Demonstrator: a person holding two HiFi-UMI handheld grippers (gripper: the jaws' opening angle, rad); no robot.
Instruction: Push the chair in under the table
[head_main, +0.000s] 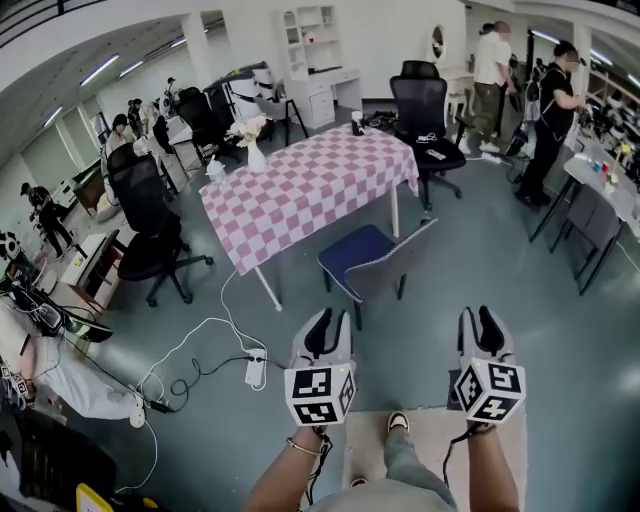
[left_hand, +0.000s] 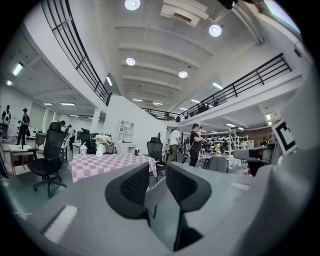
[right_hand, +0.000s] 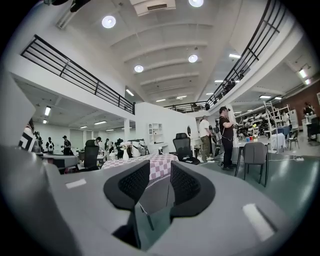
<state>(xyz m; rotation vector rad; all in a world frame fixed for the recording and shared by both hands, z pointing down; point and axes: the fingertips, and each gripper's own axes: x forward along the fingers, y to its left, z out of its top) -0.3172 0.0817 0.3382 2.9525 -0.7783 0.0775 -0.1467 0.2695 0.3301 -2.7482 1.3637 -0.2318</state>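
The right gripper (right_hand: 160, 184) had its jaws apart, gripping nothing, with the grey chair (right_hand: 154, 196) near in the gap, the pink-checked table (right_hand: 159, 162) farther off and a black office chair (right_hand: 183, 146) right of it.

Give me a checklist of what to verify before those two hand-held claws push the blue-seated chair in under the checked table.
1. Chair stands out from the table, its grey back toward the grippers: ok.
2. Left gripper jaws apart, nothing between them: ok.
3. Right gripper jaws apart, nothing between them: ok.
4. Grippers on the chair's back: not ok, both are short of it.
5. Space under the table free: cannot tell, the cloth hides it.
6. Power strip lies left of the chair, off its path: ok.
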